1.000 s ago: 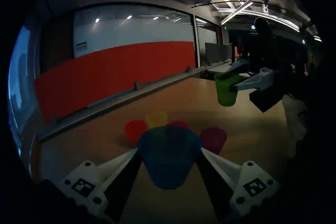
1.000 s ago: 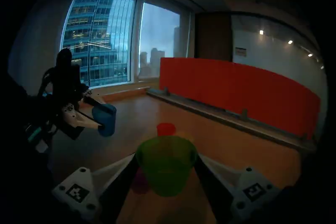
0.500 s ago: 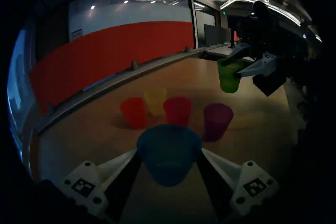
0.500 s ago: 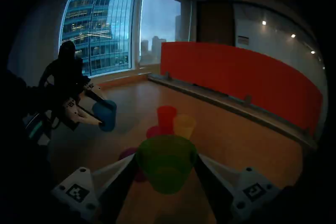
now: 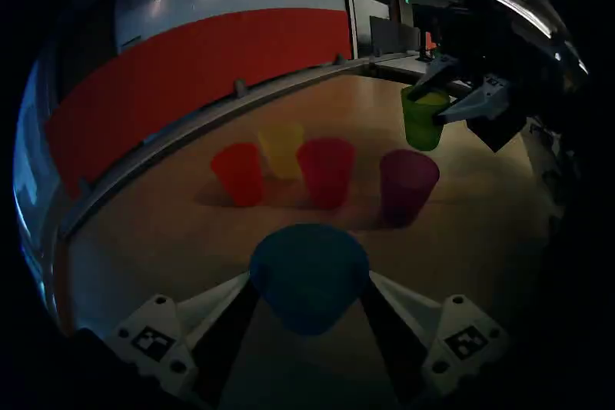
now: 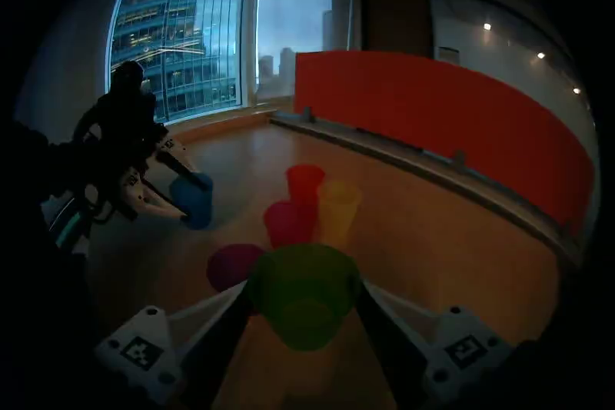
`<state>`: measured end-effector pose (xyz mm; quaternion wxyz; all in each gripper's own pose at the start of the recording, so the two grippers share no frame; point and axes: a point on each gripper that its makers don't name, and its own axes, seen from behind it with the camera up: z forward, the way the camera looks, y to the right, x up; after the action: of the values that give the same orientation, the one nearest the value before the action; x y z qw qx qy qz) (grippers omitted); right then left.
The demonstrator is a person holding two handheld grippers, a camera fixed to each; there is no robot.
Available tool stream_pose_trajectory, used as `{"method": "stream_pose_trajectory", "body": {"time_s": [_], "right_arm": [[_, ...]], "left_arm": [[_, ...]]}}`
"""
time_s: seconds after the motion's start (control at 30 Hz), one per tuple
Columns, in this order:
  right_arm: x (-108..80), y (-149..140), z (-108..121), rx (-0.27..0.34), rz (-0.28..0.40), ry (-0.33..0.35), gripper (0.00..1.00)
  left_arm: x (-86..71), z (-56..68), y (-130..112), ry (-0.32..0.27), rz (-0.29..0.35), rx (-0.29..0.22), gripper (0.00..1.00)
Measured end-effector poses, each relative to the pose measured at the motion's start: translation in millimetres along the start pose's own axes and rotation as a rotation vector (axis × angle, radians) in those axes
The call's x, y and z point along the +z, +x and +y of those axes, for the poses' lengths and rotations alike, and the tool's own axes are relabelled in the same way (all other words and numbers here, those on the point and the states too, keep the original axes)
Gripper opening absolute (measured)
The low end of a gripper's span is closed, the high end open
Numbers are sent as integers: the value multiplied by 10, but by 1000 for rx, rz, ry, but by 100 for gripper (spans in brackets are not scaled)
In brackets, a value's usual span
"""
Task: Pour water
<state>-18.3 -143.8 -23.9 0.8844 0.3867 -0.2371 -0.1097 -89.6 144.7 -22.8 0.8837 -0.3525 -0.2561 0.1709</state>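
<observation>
My left gripper (image 5: 309,296) is shut on a blue cup (image 5: 309,275), held upright above the wooden table (image 5: 469,218). My right gripper (image 6: 304,310) is shut on a green cup (image 6: 304,295), also upright. In the left gripper view the right gripper (image 5: 442,106) holds the green cup (image 5: 421,118) at the upper right. In the right gripper view the left gripper (image 6: 173,198) with the blue cup (image 6: 192,199) hangs at the left. Whether either cup holds water cannot be seen.
Several cups stand on the table: orange-red (image 5: 239,173), yellow (image 5: 281,151), red (image 5: 326,171) and purple (image 5: 407,185). A red partition (image 5: 192,71) runs along the table's far edge. Large windows (image 6: 184,41) show in the right gripper view. A dark sleeve (image 6: 84,164) holds the left gripper.
Both views have tilted down toward the table, so the standing cups show more fully. Each gripper still holds its cup.
</observation>
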Motion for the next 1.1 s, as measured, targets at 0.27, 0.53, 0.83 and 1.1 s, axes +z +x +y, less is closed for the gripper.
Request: {"method": "stream_pose_trajectory", "body": {"time_s": [0.27, 0.53, 0.83, 1.1], "right_arm": [[66, -183, -3, 0, -49, 12, 91], [103, -323, -9, -4, -84, 19, 91], [150, -412, -23, -4, -106, 27, 91], [179, -512, -48, -6, -125, 30, 91]], "left_arm": [[83, 31, -48, -27, -23, 0, 86], [154, 54, -116, -46, -40, -3, 86], [188, 57, -156, -53, -37, -24, 86], [165, 52, -247, -57, -44, -37, 86]]}}
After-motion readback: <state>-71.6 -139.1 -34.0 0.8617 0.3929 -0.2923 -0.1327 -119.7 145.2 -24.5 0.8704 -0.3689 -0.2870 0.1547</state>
